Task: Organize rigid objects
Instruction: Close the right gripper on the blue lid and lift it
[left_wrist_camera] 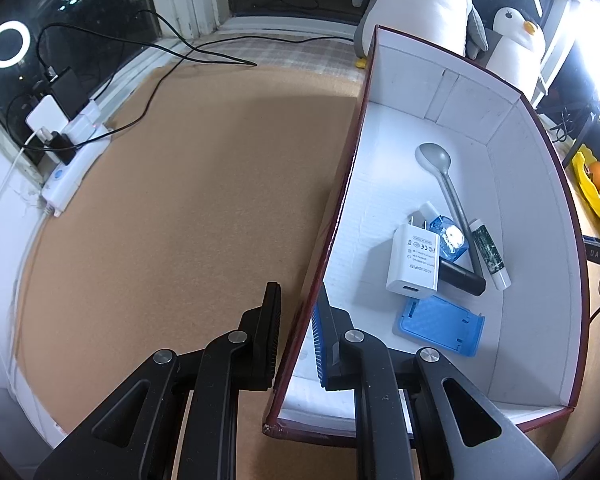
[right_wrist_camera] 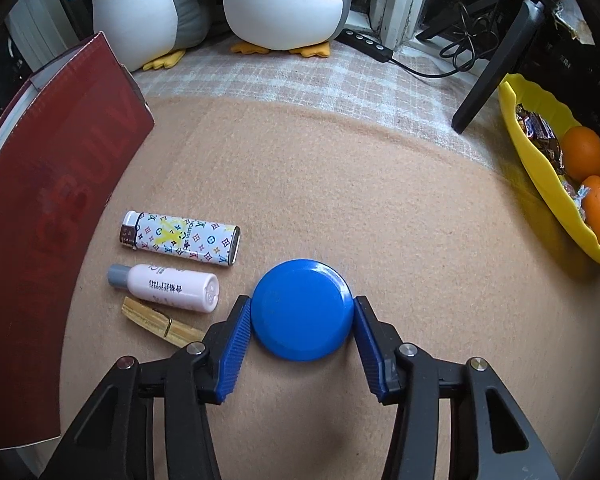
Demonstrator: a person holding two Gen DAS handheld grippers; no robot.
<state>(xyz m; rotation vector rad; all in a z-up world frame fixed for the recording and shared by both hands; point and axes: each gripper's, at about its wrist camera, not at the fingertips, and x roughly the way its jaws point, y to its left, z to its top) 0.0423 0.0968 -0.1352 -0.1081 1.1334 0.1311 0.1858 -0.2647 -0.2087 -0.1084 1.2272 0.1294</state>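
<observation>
Presently the left gripper is clamped on the box wall. Right gripper brackets the blue disc, pads touching its rim.

The black tube lies partly hidden under the white charger. The clothespin disappears behind the right gripper's left finger. The yellow tray is cut off at right edge.
</observation>
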